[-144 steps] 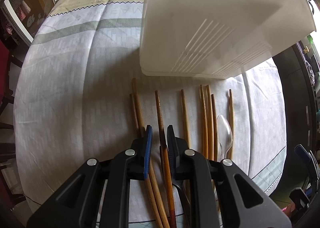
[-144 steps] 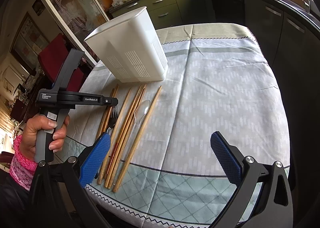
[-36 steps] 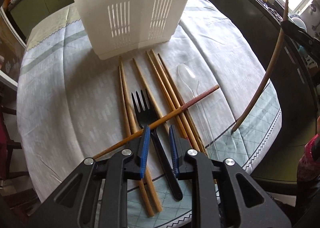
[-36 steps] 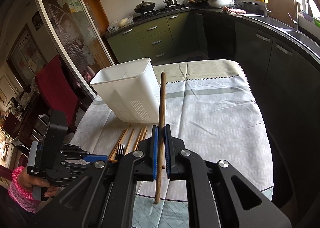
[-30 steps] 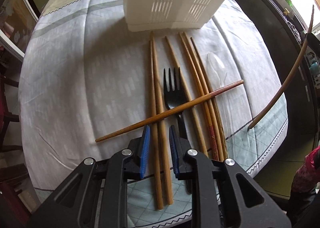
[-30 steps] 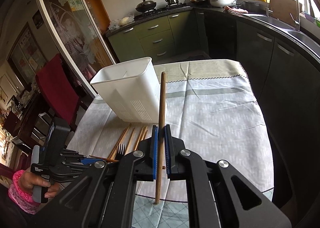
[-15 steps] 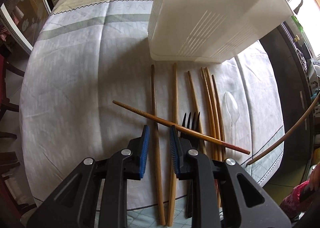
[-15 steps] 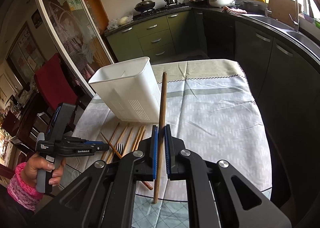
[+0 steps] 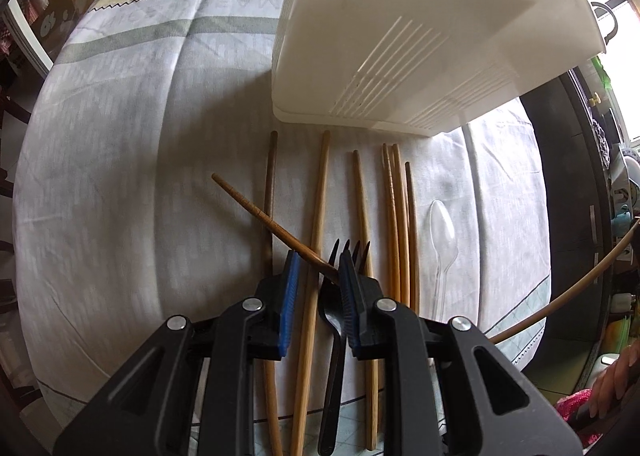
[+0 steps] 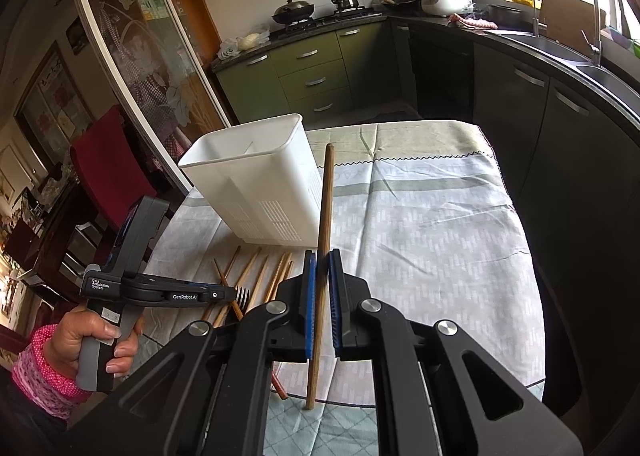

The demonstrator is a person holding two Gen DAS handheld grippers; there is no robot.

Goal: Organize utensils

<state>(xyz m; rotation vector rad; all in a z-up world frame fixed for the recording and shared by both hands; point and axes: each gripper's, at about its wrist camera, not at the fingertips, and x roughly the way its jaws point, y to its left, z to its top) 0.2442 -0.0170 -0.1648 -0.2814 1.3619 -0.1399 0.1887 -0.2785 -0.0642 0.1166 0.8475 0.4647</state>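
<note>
Chopstick (image 9: 276, 226) with the dark, patterned shaft lies skewed across the row of utensils on the tablecloth (image 9: 120, 176), long axis running diagonally from upper left down toward the left gripper (image 9: 318, 288), while the other chopsticks, e.g. (image 9: 316, 224), lie parallel, tips pointing at the white utensil holder (image 9: 400, 36). Its lower end passes between the left gripper's blue pads; jaws stand narrowly apart, and whether a pad actually presses the stick cannot be told, since the far pad hides the contact point. Black plastic fork (image 9: 352, 252) sits directly beneath the same gap; clear plastic spoon (image 9: 442, 232) lies off to the right, apart. Left gripper is much the nearer to the skewed stick. Right gripper (image 10: 322, 296) is clamped together on a plain wooden chopstick (image 10: 325, 216), held nearly upright above the table's near edge, clear of the cloth. Holder stands just beyond the chopstick tips, divider visible inside; judged next: align the skewed stick, then load the holder.
</note>
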